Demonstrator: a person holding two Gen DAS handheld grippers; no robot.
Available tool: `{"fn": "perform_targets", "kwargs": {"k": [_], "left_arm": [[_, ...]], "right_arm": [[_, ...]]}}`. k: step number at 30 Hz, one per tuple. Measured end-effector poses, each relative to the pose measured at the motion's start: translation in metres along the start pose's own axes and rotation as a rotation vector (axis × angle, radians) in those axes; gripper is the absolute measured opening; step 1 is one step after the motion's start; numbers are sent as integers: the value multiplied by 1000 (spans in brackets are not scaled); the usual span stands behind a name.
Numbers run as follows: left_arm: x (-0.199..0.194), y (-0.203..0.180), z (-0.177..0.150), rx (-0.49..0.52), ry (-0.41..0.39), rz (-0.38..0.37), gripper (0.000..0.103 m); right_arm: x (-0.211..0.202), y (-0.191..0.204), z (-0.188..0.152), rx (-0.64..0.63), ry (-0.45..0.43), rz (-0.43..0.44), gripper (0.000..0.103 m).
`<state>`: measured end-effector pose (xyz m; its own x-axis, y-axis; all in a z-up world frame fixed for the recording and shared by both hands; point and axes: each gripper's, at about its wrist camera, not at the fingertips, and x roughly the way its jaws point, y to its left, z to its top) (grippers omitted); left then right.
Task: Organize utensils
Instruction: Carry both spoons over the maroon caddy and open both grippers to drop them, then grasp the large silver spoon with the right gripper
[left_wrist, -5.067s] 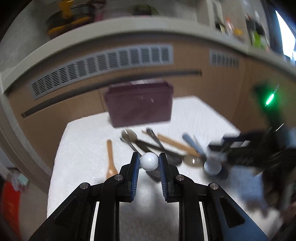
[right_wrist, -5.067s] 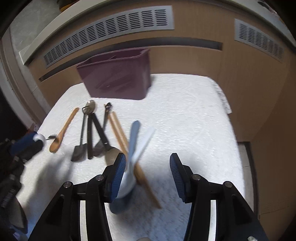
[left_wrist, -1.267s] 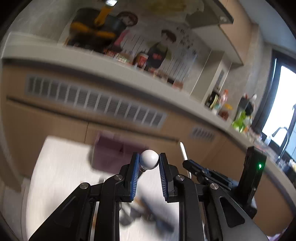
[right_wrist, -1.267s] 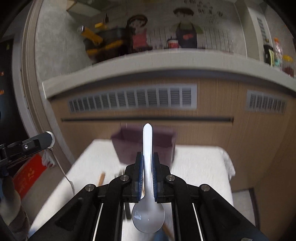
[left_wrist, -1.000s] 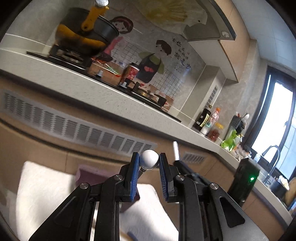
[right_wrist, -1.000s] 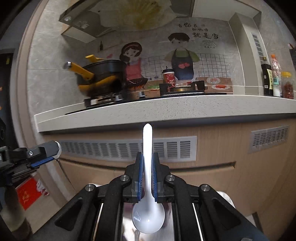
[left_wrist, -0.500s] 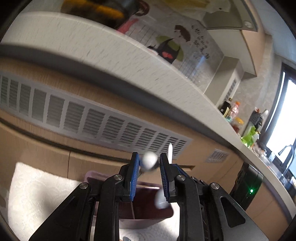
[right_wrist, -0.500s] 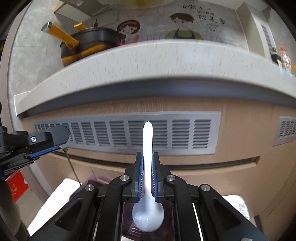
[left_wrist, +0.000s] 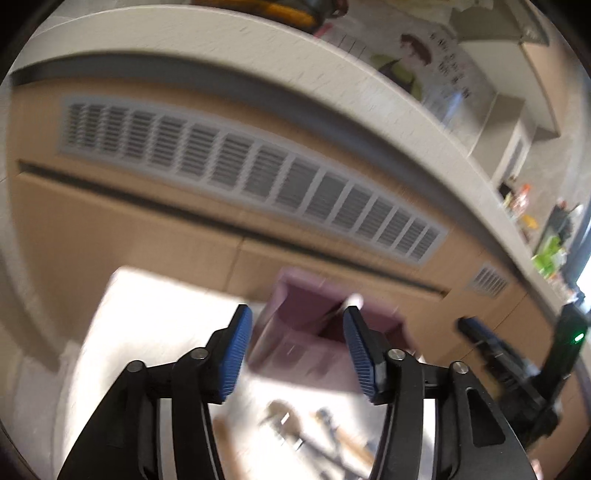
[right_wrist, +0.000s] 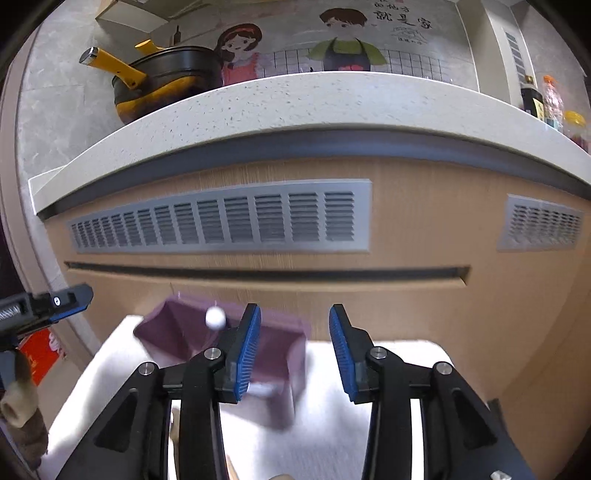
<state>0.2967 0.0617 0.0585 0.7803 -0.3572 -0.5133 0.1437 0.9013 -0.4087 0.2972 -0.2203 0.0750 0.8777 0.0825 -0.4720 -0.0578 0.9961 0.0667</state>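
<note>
**A:** So where did the two utensils end up? Both the left gripper (left_wrist: 297, 350) and the right gripper (right_wrist: 294, 349) have just spread their jaws, and there's nothing between the pads now.

**B:** In the maroon bin (right_wrist: 221, 339) at the far edge of the white-covered counter (right_wrist: 332, 443), I'd say. The white ball-ended utensil (right_wrist: 215, 317) pokes up out of it in the right view. Makes sense that both jaws sit just above the bin, since that's where you'd let go.

**A:** And the white spoon?

**B:** Can't tell (the left view is smeared with blur). There's a pale streak inside the bin, nothing sharper. The leftover utensils (left_wrist: 314, 435) at the near edge are cut off and fuzzy too.
</note>
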Motion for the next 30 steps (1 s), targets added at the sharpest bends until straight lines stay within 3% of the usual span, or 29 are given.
{"fn": "perform_targets", "kwargs": {"k": [4,8,14,18,22,27,30], "left_arm": [[-5,8,-42,27,76,75,59],[-5,15,-78,42,131,135,65],[-11,33,-91,36,125,275,67],[-24,59,-85,-62,101,280,73],[-26,77,-84,-120,112,265,73],[-26,89,-86,-170,137,240,74],[-25,90,-86,-179,147,222,78]], "right_arm": [[-15,0,-16,-9,58,17,48],[-21,9,-39,-52,129,43,51],[-2,46,-72,-147,283,113,52],[19,87,-90,-274,351,187,50],[48,118,-103,-394,423,187,45],[76,127,-116,-421,472,139,45],[85,132,-117,-407,494,153,46]]}}
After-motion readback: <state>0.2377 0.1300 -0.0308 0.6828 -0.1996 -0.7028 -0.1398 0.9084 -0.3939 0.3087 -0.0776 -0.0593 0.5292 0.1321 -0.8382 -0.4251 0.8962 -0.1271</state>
